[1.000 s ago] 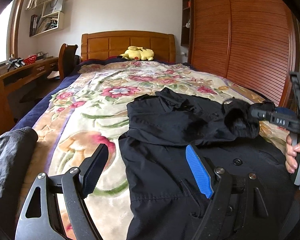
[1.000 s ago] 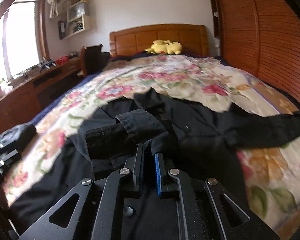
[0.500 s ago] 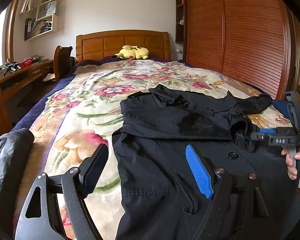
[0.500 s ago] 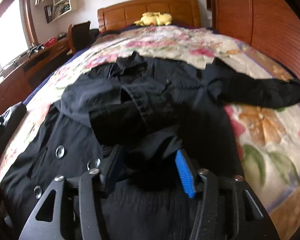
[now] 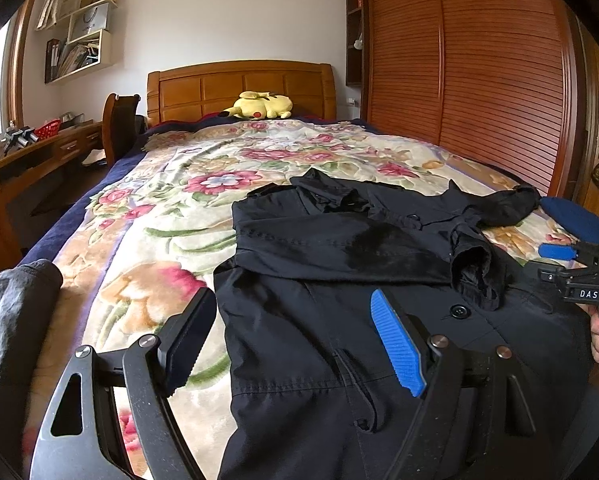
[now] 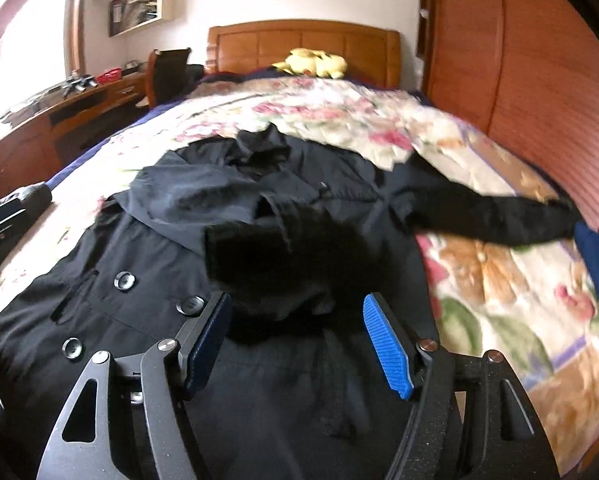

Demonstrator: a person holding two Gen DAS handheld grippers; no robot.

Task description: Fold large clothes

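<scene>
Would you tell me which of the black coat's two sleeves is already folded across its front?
The wearer's-right sleeve, cuff on the chest; the other sleeve lies stretched toward the wooden wardrobe.

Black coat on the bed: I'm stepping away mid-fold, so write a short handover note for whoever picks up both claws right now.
Left claw: open, holding nothing, hovering over the coat's lower left edge.
Right claw: open, empty, just short of the folded-in cuff.
Black coat: lies front-up, buttons showing, on the floral bedspread.
Done: one sleeve is folded across the chest, its cuff resting near the middle.
Left: the other sleeve lies stretched out sideways toward the wardrobe; fold it in, then probably fold the body up from the hem.
</scene>
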